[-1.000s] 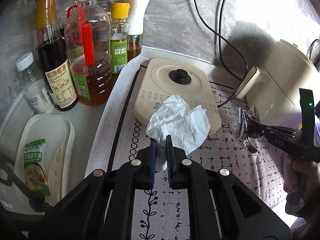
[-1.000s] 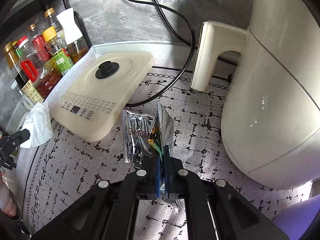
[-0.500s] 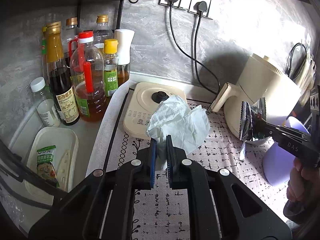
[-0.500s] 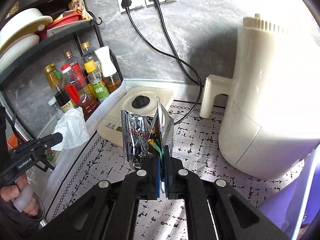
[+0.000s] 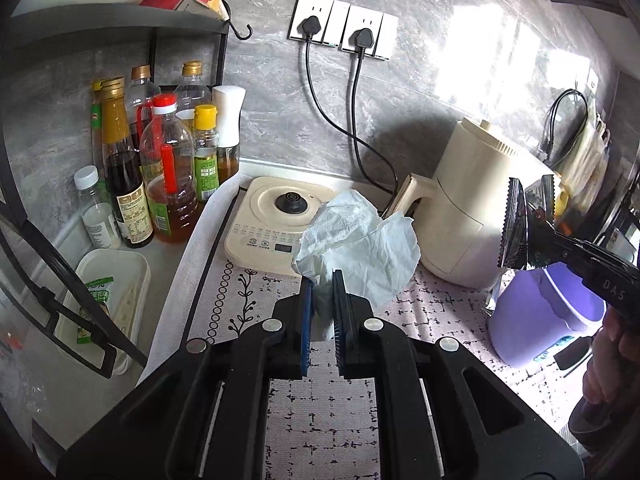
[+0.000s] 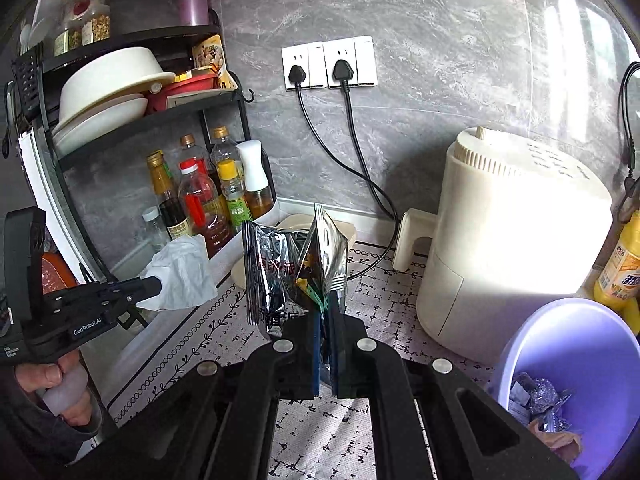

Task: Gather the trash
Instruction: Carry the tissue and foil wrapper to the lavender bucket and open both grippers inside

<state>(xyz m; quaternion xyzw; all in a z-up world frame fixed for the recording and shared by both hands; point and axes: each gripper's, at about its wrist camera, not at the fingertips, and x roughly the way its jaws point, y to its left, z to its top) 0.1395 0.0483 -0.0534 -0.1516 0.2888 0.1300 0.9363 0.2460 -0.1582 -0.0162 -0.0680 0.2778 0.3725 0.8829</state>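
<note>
A crumpled white paper tissue is pinched at its lower edge between the blue pads of the left tool, held up off the patterned tabletop with its creased folds fanning upward. A torn silver foil snack wrapper with serrated edges and a dark printed panel stands upright, clamped in the right tool. At the near right, a round lilac plastic bin holds crumpled foil scraps.

- Tissue: white.
- Wrapper: silver foil with dark print.
- Bin: lilac.
- Mat: pale with black broken-line checks, a vine and a ring border.
- Air fryer: cream.
- Wall: grey marble.
- Tool pads: blue.
</note>
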